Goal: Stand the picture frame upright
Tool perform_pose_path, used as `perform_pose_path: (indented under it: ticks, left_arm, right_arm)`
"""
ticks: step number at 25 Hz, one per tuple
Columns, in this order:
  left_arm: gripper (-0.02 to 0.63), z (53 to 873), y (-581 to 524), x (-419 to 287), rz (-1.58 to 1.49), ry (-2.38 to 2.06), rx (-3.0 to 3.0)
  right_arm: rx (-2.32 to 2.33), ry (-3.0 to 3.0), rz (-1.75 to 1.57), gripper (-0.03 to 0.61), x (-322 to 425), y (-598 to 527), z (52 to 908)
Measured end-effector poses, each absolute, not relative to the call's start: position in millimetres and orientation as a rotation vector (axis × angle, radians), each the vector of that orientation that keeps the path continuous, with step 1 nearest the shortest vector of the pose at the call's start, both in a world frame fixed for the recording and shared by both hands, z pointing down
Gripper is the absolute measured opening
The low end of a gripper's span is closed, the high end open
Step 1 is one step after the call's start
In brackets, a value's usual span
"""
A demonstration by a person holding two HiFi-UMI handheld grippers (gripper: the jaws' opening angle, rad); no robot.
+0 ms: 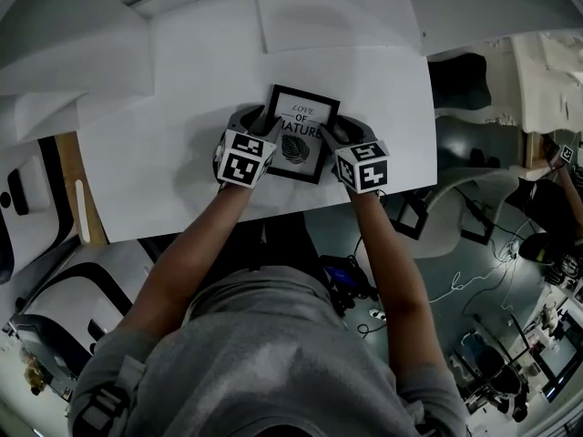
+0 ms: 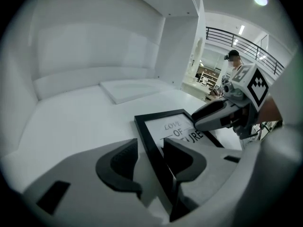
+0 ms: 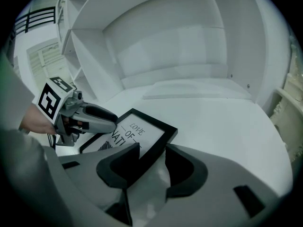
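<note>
the picture frame (image 1: pixel 301 133) lies face up on the white desk (image 1: pixel 173 153), turned a little askew, close to the desk's front edge and well in from its right edge. the left gripper (image 1: pixel 260 122) sits at the frame's left border and the right gripper (image 1: pixel 338 136) at its right border, so the frame is hemmed in on both sides. bare desk stretches wide to the left of it, and behind it as far as a flat white board (image 1: pixel 337 12) lying at the back. in the left gripper view the left gripper (image 2: pixel 151 162) has its jaws wide apart, with the frame's (image 2: pixel 177 126) black left border running up between them, nearer the right-hand jaw, and not clamped. the right gripper view shows the right gripper (image 3: pixel 151 167) with its jaws also spread. the frame's (image 3: pixel 142 134) right border is in the gap, and one jaw reaches over the printed face. only the gripper views show the white back wall (image 3: pixel 165 46) enclosing the desk. the left gripper view alone looks past the desk's right side to a railing (image 2: pixel 246 39) and a distant person (image 2: pixel 232 63). only the head view shows the front edge and the floor (image 1: pixel 474 280) below it with cables (image 1: pixel 483 262). no view shows whether the frame's near edge has lifted off the desk.
</note>
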State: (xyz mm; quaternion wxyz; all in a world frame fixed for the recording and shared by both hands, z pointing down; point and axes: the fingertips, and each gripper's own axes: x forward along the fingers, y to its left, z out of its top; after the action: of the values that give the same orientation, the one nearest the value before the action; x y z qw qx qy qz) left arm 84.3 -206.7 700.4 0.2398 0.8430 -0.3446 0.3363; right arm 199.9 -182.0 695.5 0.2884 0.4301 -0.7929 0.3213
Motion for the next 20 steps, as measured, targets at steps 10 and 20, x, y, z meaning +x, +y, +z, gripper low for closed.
perform_pose_path:
  ticks: [10,20]
  left_arm:
    - [0.141,698,-200,75,0.819,-0.957,2.178]
    - [0.087,692,-213,51,0.709,-1.117,2.134]
  right_arm:
    - [1.195,-2.294,0.920,0.163,189,-188,672]
    - [1.141,-2.450,1.390,0.166,176,-178,652]
